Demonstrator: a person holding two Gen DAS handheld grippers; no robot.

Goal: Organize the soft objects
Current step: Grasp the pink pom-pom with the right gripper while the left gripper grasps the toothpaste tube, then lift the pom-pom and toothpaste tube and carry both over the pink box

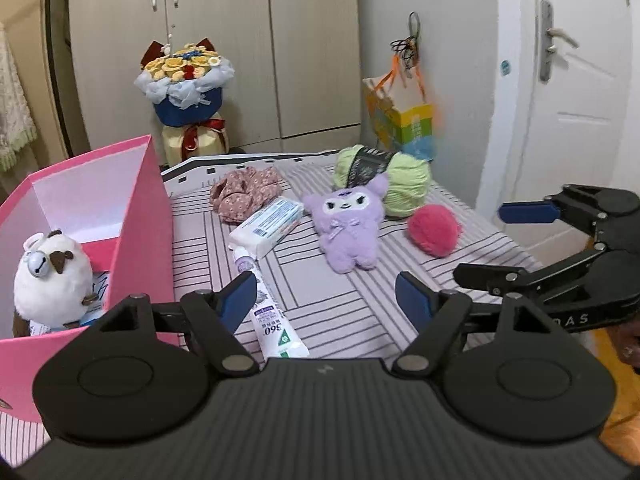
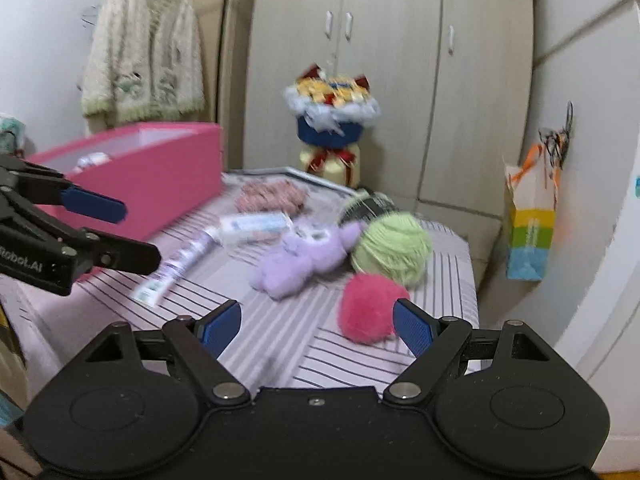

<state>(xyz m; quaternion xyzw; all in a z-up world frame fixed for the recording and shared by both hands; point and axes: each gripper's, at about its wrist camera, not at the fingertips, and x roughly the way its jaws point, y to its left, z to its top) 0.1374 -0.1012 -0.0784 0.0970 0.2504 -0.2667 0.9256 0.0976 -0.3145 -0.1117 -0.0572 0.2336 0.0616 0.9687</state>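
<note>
Here, striped cloth (image 1: 340, 312) before wardrobe (image 1: 224, 40); both hand-held grippers (image 1: 326, 300) (image 2: 316, 322) wide, empty.

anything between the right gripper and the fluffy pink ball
Nothing visible does: the open right gripper faces the fluffy pink ball across bare striped cloth. The green yarn ball sits behind it.

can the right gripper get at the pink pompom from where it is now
Probably yes: the right gripper has its jaws open and empty, and the pink pompom lies just ahead of it on the striped cloth with nothing between.
</note>
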